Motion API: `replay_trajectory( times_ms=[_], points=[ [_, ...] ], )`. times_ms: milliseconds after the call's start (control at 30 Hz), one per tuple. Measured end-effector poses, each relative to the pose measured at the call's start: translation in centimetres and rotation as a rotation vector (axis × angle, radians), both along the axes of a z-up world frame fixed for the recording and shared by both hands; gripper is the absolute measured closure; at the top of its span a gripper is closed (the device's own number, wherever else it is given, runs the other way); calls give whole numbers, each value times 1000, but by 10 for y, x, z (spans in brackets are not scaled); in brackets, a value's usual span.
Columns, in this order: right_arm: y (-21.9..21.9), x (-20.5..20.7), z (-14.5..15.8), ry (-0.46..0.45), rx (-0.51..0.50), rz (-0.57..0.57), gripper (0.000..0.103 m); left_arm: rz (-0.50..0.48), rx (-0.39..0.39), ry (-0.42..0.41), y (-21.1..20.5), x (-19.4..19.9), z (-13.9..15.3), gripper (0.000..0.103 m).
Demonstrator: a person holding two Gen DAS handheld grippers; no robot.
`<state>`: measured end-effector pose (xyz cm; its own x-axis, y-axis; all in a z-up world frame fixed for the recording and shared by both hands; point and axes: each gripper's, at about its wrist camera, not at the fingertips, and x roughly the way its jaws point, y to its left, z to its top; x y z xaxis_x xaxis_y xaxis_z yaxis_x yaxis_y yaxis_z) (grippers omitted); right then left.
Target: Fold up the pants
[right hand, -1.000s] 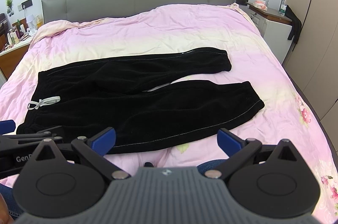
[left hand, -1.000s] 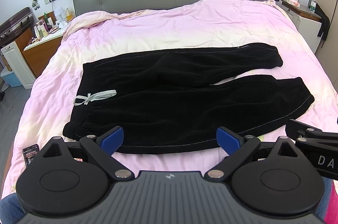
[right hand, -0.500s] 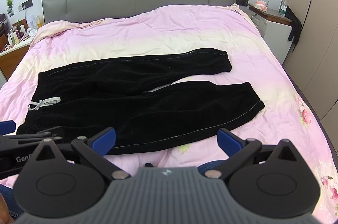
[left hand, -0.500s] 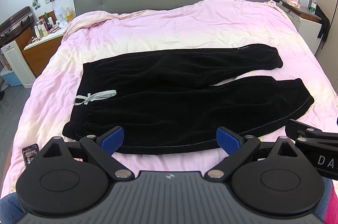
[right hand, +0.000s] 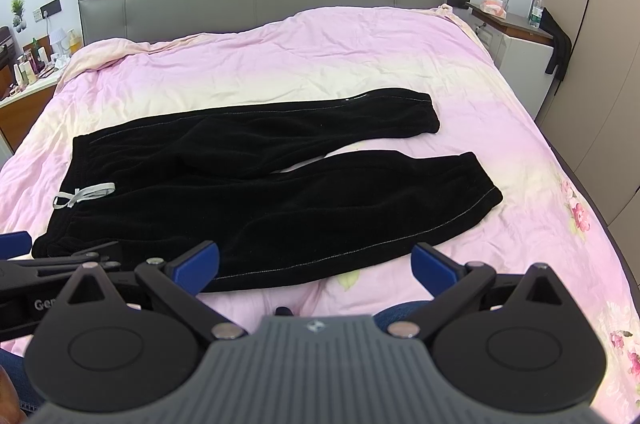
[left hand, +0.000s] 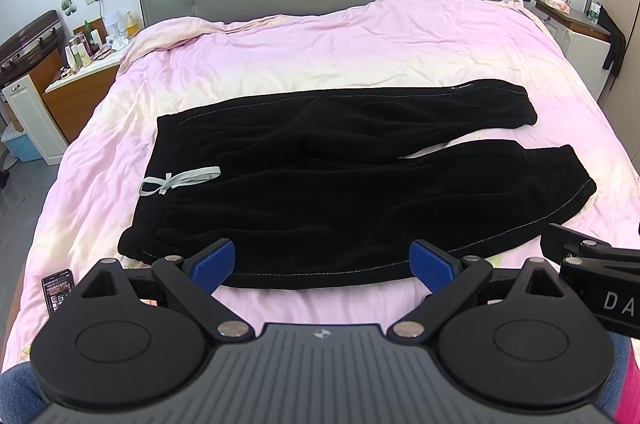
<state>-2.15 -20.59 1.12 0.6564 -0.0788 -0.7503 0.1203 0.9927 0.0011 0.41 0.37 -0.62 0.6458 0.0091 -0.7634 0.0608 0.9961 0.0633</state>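
Left wrist view: near hem of black pants hidden behind spread left tool; right tool likewise spread.

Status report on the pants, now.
Left gripper open, right gripper open, both empty. Black fleece pants flat on pink duvet, unfolded. Black phone near waistband corner.

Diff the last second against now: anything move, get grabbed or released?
No visible change. The black fleece pants lie spread flat on the pink bedsheet, grey drawstring tied. Left hand-held gripper and right hand-held gripper are open, at the near edge, holding nothing.
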Motion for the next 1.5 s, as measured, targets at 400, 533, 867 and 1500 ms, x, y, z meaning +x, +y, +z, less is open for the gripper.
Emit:
replay_trajectory(
  times_ms=[400, 533, 867, 1500],
  points=[
    [-1, 0, -1, -3, 7, -3, 5, 2, -1, 5, 0, 1, -1, 0],
    [-1, 0, -3, -1, 9, -2, 5, 3, 1, 8, 0, 1, -1, 0],
    [-1, 2, -4, 4, 12, 1, 5, 9, 1, 12, 1, 3, -2, 0],
    [1, 21, -20, 5, 33, 25, 5, 11, -7, 3, 6, 22, -16, 0]
  ],
)
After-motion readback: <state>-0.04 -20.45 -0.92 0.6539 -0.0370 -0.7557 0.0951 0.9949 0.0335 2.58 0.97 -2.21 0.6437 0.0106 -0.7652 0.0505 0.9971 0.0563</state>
